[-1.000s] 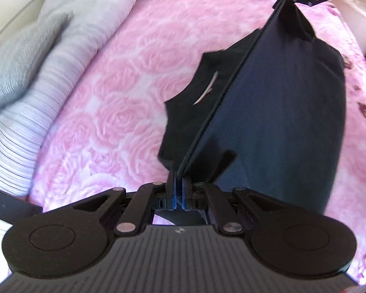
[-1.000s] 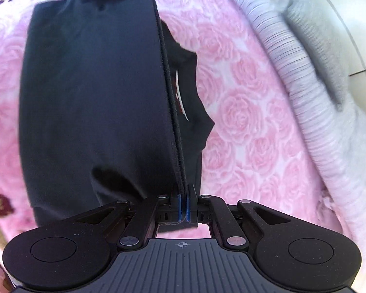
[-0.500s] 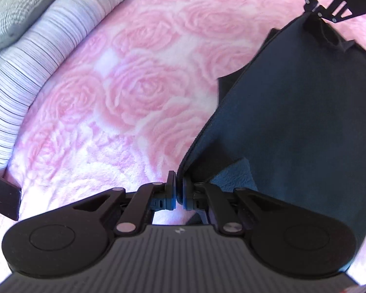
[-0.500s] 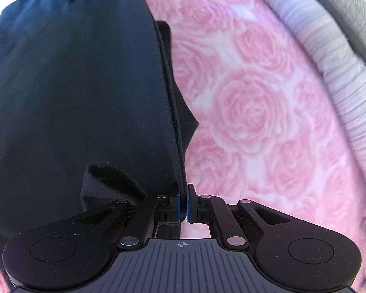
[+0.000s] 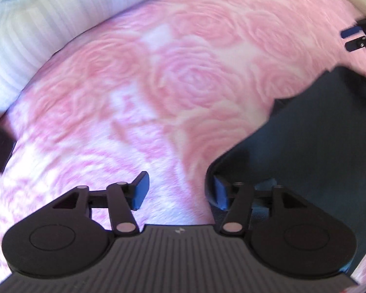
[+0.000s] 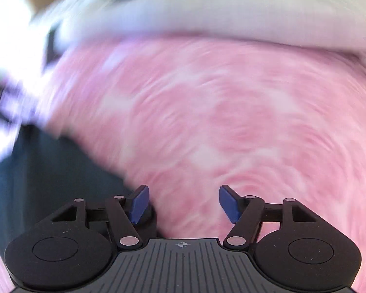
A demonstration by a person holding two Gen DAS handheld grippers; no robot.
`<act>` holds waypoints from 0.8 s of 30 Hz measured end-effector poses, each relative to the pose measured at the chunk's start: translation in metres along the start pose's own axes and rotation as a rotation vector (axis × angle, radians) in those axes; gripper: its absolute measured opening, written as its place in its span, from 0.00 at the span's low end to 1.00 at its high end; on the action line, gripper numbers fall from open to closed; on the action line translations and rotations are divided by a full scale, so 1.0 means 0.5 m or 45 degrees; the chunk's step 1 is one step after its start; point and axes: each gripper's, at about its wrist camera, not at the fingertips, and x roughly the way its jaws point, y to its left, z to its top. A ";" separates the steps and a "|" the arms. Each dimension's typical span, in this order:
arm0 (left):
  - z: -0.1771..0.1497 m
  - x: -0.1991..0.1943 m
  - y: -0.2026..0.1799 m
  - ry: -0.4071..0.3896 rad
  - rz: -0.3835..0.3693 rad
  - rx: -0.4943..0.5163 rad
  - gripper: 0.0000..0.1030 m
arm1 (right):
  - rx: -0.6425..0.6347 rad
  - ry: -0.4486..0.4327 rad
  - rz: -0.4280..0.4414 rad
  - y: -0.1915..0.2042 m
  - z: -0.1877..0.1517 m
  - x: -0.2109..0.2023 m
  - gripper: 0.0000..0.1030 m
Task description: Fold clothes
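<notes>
The left gripper (image 5: 180, 191) is hanging low over the bed with its jaws spread wide and nothing between them. Its blue pads (image 5: 141, 190) are standing well apart: the left one is sitting over bare bedspread, while the right one is lying just beside the rounded edge of the dark T-shirt (image 5: 317, 146). Whether that pad is touching the cloth cannot be told.

The dark T-shirt is lying on the pink rose-patterned bedspread (image 5: 173, 80), occupying the right part of the left wrist view. Its near edge is curving around the right finger, and its far edge is showing an uneven outline against the pink fabric.

The right gripper (image 6: 184, 204) is also standing spread, with nothing between its blue pads (image 6: 228, 202). In its own view, the T-shirt (image 6: 44, 171) is lying at lower left, passing behind the left finger linkage; the open gap is sitting over the bedspread (image 6: 231, 122). This view is heavily motion-blurred, so fine detail is not readable.

The right gripper (image 5: 361, 36) is appearing at the far right edge of the left wrist view, beyond the garment's far corner, blue pads separated.

A pale striped quilt (image 5: 41, 22) is lying bunched along the far side of the bed, and it is showing as a blurred whitish band (image 6: 207, 17) in the right wrist view.
</notes>
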 end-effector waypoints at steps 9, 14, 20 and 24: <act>-0.019 -0.087 -0.020 -0.127 -0.087 -0.107 0.49 | -0.402 -0.128 0.138 0.215 -0.160 -0.105 0.65; -0.047 -0.111 -0.059 -0.148 -0.078 -0.057 0.49 | -0.415 0.120 0.254 0.266 -0.264 0.002 0.65; -0.106 -0.156 -0.090 -0.146 -0.018 0.036 0.48 | -0.366 0.154 -0.386 0.136 -0.274 -0.045 0.65; -0.156 -0.174 -0.128 -0.125 -0.014 0.093 0.48 | -0.313 0.130 -0.670 0.082 -0.274 -0.111 0.65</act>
